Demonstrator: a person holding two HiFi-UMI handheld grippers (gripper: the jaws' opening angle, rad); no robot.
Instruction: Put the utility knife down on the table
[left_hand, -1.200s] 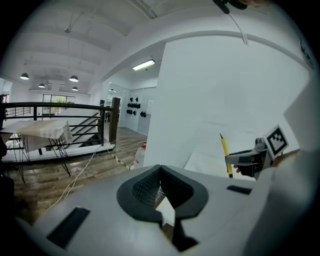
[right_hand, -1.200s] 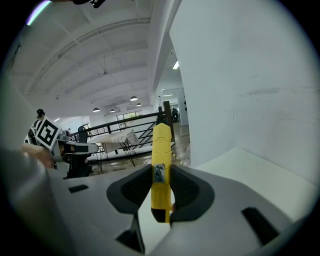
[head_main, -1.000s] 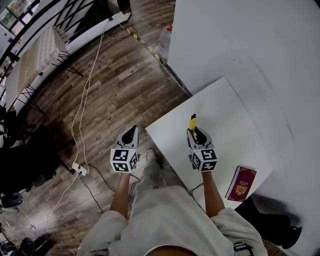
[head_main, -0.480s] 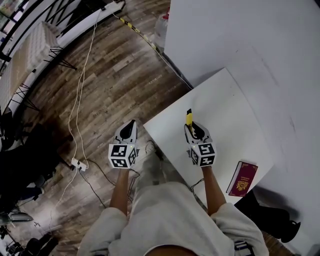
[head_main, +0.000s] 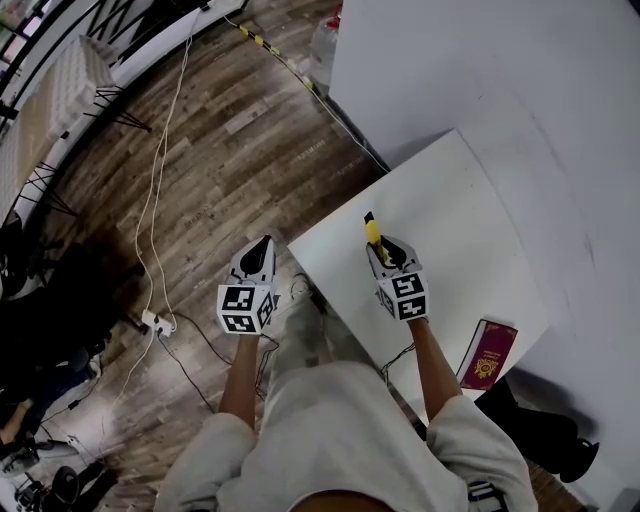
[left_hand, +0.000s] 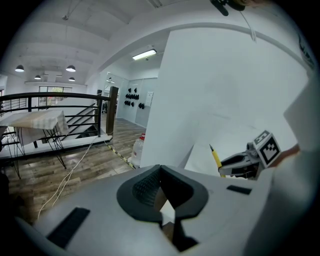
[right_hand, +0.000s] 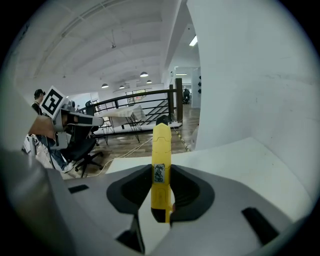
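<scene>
Head camera is looking steeply down from above the person, taking in left gripper (head_main: 260, 245), right gripper (head_main: 384, 243), white table (head_main: 460, 200) and wooden floor (head_main: 230, 160). Left gripper camera is riding close behind its own jaws, facing the white wall (left_hand: 225, 90), catching the right gripper at its right edge. Right gripper camera is sitting just as close, facing across the table toward the railing (right_hand: 150, 97), catching the left gripper at its left. All three are sharing the table and utility knife (right_hand: 161, 165).

Wood-plank floor (head_main: 250, 160), tall white wall (head_main: 520, 60), black railing (left_hand: 50, 95), cloth-draped trestle table (head_main: 65, 90), round ceiling lamps (left_hand: 70, 68)
</scene>
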